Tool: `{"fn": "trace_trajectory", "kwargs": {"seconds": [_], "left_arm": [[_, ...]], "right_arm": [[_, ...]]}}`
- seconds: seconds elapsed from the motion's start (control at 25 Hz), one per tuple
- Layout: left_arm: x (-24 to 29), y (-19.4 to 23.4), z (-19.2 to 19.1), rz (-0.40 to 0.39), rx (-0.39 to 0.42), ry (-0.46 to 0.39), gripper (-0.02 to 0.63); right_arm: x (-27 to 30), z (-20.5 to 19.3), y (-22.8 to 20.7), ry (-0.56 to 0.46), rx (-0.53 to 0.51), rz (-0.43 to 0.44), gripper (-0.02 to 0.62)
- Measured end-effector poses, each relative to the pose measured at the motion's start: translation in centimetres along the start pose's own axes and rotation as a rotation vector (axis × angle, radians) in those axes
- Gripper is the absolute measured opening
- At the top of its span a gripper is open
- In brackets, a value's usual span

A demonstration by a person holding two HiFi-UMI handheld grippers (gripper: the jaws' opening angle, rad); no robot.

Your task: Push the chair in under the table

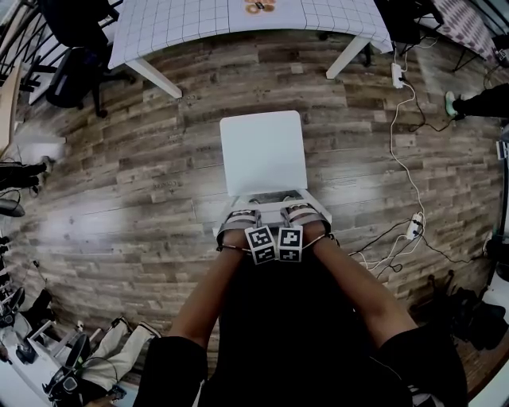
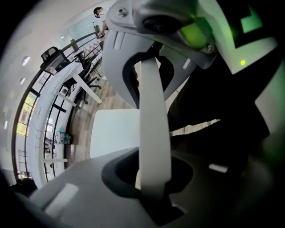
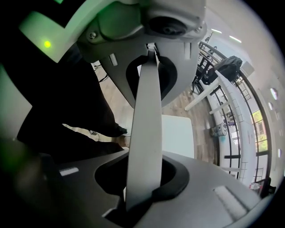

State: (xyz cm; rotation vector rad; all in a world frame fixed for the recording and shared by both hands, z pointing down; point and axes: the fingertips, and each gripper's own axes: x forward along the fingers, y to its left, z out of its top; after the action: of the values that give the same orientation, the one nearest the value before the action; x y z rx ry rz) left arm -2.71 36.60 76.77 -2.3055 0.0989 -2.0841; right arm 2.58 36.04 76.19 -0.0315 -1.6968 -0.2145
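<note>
A white chair [image 1: 262,147] stands on the wood floor, its seat facing the table [image 1: 183,24], which is covered with a white grid cloth at the top of the head view. Both grippers point down on the chair's backrest rail [image 1: 270,199], side by side. My left gripper [image 1: 241,216] is shut on the rail [image 2: 153,133], which runs as a white strip between its jaws. My right gripper [image 1: 302,213] is shut on the same rail [image 3: 144,133]. The seat [image 2: 113,131] [image 3: 178,136] shows beyond the jaws. A strip of floor separates the chair from the table's edge.
White table legs [image 1: 155,78] [image 1: 350,56] stand either side of the gap ahead. A black office chair [image 1: 75,56] is at the upper left. Power strips [image 1: 398,75] [image 1: 413,226] and white cables lie on the floor at the right. A person's foot [image 1: 452,103] is at the far right.
</note>
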Motion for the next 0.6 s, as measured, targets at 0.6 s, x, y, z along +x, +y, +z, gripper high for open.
{"fn": "trace_trajectory", "kwargs": {"seconds": [0.6], "left_arm": [[-0.4, 1.7, -0.5, -0.017, -0.007, -0.002, 0.077]], "right_arm": [[0.1, 0.4, -1.7, 0.0, 0.011, 0.001, 0.086]]}}
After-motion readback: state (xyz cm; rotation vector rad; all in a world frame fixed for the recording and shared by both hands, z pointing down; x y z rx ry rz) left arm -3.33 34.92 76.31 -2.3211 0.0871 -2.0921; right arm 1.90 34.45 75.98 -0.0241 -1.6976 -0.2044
